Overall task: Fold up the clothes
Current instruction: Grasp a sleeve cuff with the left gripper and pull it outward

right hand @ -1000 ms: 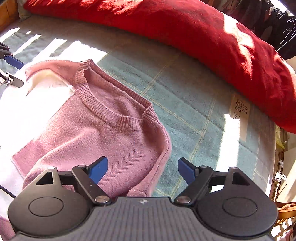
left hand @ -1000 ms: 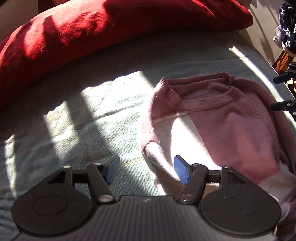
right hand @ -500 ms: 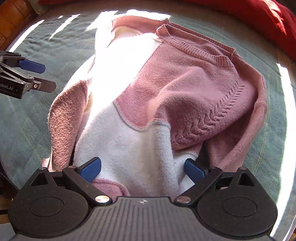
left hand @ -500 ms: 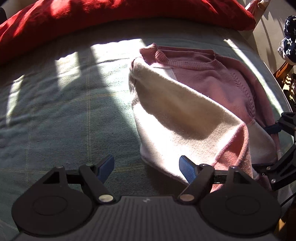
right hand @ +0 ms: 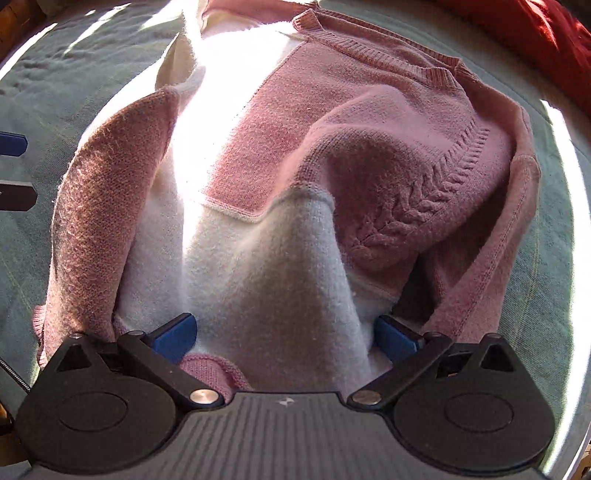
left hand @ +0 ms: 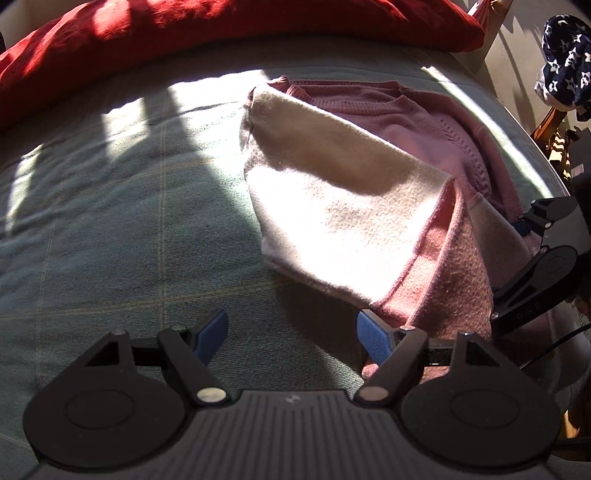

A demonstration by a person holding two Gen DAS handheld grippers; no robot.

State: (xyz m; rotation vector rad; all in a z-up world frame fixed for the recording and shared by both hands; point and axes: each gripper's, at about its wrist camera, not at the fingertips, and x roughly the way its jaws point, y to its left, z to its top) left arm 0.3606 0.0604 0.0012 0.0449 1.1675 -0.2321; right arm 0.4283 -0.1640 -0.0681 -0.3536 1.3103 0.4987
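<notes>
A pink and white knitted sweater lies on the green bedspread, collar toward the red pillow. One white-and-pink sleeve is folded across its body. My left gripper is open over bare bedspread, its right finger at the sweater's near edge. In the right wrist view, my right gripper hangs over the sweater near its hem. Its jaws are opening wide, with a raised fold of white fabric between them. The right gripper also shows at the left wrist view's right edge.
A long red pillow runs along the far side of the bed. A dark blue star-print cloth hangs beyond the bed's right edge near wooden furniture. The left gripper's fingertips show at the right wrist view's left edge.
Both grippers moved from the sweater's shoulders toward its hem end. The left sleeve now lies folded across the body. The right jaws stand wider, with white fabric between them.
</notes>
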